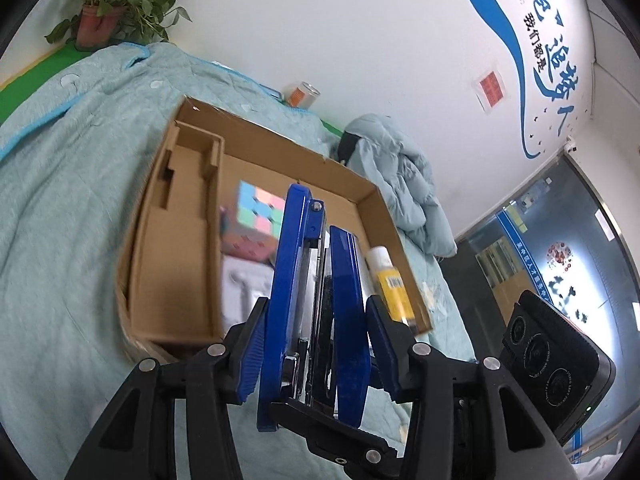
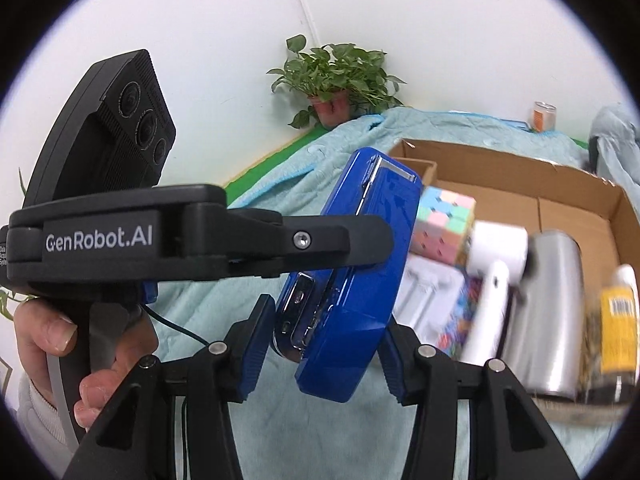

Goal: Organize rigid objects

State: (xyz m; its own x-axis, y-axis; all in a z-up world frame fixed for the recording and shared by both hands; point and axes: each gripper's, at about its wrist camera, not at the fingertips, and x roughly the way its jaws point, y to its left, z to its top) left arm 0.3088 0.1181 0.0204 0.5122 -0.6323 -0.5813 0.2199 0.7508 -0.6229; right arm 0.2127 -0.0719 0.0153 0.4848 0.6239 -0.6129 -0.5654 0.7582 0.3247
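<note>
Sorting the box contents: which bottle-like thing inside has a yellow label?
The small white-capped bottle at the box's right wall; the silver cylinder beside it is plain.

One blue stapler sits between the claw's pads. One cardboard box lies beyond the claw, and in it: one pastel puzzle cube just past the claw's tip, one yellow-labelled bottle to the claw's right, one silver cylinder, one white handled device (badly blurred). Farther off: one potted plant, one can.
</note>
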